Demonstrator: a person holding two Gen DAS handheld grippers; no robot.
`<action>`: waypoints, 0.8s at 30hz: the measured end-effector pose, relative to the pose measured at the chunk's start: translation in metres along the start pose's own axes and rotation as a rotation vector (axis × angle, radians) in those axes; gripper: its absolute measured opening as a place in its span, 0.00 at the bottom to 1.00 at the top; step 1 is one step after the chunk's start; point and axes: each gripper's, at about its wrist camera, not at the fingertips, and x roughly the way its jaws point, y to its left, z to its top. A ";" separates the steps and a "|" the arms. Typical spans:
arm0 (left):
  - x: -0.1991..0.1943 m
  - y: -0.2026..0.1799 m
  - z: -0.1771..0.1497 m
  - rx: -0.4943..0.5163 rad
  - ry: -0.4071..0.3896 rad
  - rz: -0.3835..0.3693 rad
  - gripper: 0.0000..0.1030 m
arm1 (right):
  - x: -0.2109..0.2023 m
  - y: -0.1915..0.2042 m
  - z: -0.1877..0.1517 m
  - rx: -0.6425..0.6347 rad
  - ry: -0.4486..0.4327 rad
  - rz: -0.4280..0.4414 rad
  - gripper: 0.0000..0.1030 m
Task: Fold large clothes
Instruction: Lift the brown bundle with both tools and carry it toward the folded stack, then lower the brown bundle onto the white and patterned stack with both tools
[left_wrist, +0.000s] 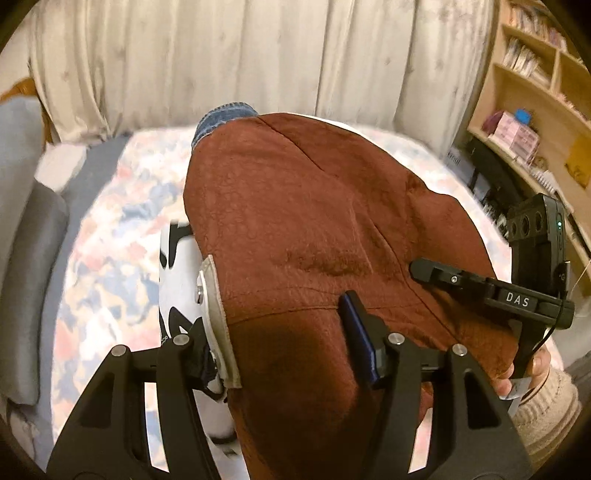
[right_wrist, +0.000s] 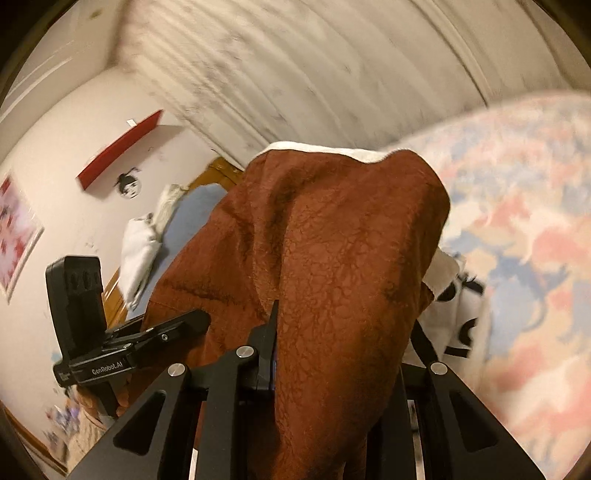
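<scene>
A: Left gripper (left_wrist: 277, 332) has its jaws set wide with a thick bunch of the rust-brown garment (left_wrist: 314, 221) between them, its pale lining edge against the left finger, so it grips the cloth. Right gripper (right_wrist: 343, 332) is nearly closed and pinches a fold of the same garment (right_wrist: 332, 240), which drapes over its fingers.

B: And where does the cloth sit?

A: Held up between both grippers, above the bed (left_wrist: 110, 240), whose cover is a pink, blue and cream pattern. A black-and-white piece (left_wrist: 173, 266) hangs just beside the brown cloth.

B: What about the room?

A: Pale curtains (left_wrist: 221, 55) hang behind the bed, a wooden bookshelf (left_wrist: 535, 92) stands to the right, and the right wrist view shows a red shelf (right_wrist: 122, 147) on a pink wall
</scene>
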 end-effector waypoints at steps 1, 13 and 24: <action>0.016 0.012 -0.008 -0.013 0.023 0.004 0.57 | 0.029 -0.017 -0.003 0.014 0.025 -0.026 0.21; 0.058 0.061 -0.053 -0.042 -0.036 0.003 0.81 | 0.122 -0.067 -0.019 -0.102 0.057 -0.181 0.53; -0.020 0.025 -0.059 0.013 -0.138 0.127 0.52 | 0.058 -0.047 -0.006 -0.171 -0.120 -0.267 0.60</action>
